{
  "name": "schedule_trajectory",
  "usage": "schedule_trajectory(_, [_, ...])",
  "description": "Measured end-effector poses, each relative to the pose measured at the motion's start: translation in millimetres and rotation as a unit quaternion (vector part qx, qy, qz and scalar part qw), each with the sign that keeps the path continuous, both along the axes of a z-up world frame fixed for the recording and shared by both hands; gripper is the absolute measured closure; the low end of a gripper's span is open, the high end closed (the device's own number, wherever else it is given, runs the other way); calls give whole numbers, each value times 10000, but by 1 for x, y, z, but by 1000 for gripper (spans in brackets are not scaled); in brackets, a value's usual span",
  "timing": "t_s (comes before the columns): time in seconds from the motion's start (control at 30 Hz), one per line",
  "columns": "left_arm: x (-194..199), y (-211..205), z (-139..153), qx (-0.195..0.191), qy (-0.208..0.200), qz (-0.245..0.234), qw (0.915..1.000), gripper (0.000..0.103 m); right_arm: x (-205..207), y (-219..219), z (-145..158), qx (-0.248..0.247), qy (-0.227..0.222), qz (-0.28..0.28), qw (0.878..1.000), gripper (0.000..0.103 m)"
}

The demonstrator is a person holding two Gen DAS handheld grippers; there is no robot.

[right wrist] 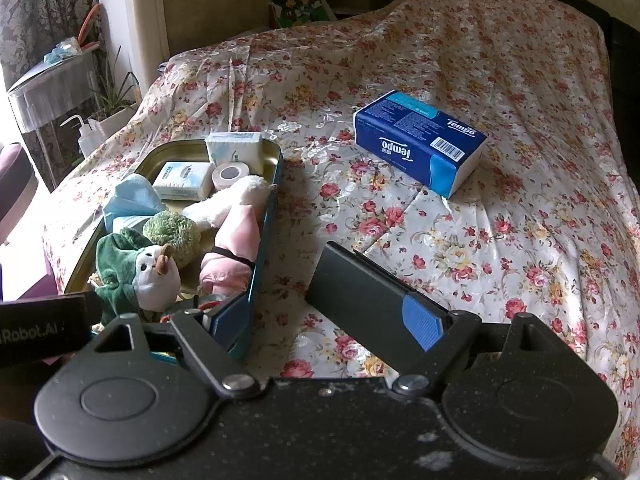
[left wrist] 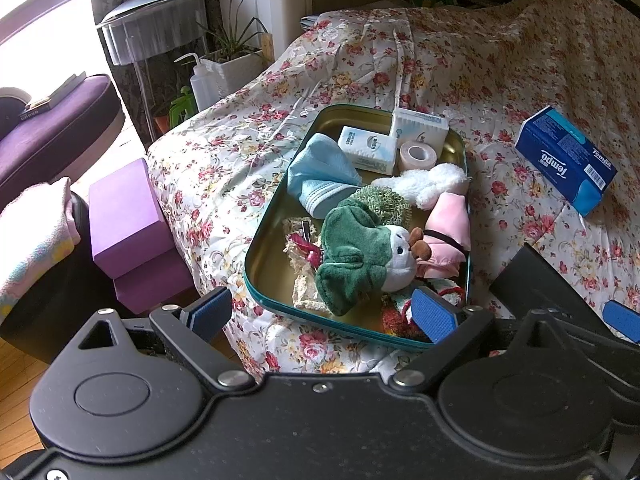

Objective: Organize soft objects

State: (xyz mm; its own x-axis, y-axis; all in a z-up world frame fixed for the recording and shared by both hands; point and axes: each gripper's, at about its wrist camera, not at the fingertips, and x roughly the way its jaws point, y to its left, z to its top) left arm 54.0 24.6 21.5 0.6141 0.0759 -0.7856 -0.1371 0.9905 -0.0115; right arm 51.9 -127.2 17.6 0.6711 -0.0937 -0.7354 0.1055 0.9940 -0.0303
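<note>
The bedspread (right wrist: 440, 240) was cream with red, pink and yellow flowers. The tin tray (left wrist: 276, 216) was gold inside with a teal rim. It held a dark green and white plush toy (left wrist: 360, 260), a pale blue cloth (left wrist: 320, 172), a pink pouch (left wrist: 448, 228), a fluffy white toy (left wrist: 424, 184) and a light green, possibly knitted, ball (left wrist: 384, 204). The tissue pack (right wrist: 420, 140) was blue and white.

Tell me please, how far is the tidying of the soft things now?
Mostly done: the plush toy, pink cloth and small tissue packs lie in the tin tray. In hand: nothing; left gripper and right gripper are open and empty. Left: the blue tissue pack on the bedspread.
</note>
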Motion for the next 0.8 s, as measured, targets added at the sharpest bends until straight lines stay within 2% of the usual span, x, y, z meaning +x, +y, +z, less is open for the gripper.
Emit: schedule_trajectory(0.8, [0,1,0,3,33,-27,10000,9,0,0,0,14,8,8,10000,19])
